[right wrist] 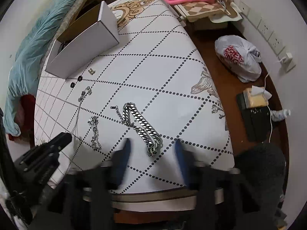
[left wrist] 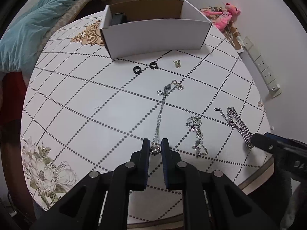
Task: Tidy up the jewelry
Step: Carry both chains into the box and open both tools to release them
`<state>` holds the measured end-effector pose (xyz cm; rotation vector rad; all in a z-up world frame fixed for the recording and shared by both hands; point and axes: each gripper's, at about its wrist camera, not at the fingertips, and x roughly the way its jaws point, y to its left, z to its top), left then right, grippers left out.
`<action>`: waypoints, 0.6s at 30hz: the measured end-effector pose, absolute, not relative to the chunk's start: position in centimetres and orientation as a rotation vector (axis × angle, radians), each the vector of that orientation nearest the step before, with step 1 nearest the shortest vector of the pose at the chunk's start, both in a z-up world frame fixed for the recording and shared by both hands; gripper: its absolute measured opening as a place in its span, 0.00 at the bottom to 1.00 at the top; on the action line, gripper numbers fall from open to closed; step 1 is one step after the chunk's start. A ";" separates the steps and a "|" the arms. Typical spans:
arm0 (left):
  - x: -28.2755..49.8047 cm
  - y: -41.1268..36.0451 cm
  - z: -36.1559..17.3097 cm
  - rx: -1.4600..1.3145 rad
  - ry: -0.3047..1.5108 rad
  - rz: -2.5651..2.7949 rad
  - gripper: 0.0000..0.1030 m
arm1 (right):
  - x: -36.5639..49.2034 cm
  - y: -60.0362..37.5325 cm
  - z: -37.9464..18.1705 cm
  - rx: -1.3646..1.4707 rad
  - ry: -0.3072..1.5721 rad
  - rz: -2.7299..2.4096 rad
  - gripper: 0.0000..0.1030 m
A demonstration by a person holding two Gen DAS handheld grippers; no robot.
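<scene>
Now: thin necklace (left wrist: pixel 160 115) lies stretched on the table (left wrist: pixel 80 99), its bead pendant (left wrist: pixel 155 149) between my left gripper (left wrist: pixel 155 148) fingers, which look closed on it. Chain is light and limp; it will trail, so holding by the pendant suits. Right gripper (right wrist: pixel 151 153) is spread wide around the heavy curb chain (right wrist: pixel 142 124) (stiffer, weighty; grasp mid-bundle), not touching. A charm bracelet (left wrist: pixel 196 134) lies between. Black rings (left wrist: pixel 144 68) and a gold clasp (left wrist: pixel 177 63) sit before the white box (left wrist: pixel 153 36).
</scene>
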<state>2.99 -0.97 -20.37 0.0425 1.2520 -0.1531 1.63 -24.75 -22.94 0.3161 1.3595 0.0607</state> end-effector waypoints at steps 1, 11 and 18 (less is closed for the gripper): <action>2.9 -0.8 -20.3 0.040 1.250 -0.153 0.09 | 1.7 -24.5 -23.2 0.293 1.370 0.057 0.53; 2.7 -0.5 -18.9 0.004 1.232 -0.165 0.09 | 1.0 -22.1 -23.3 0.163 1.335 0.040 0.07; 4.1 0.7 -14.3 -0.073 1.165 -0.205 0.09 | 2.7 -22.5 -18.2 0.303 1.246 0.126 0.07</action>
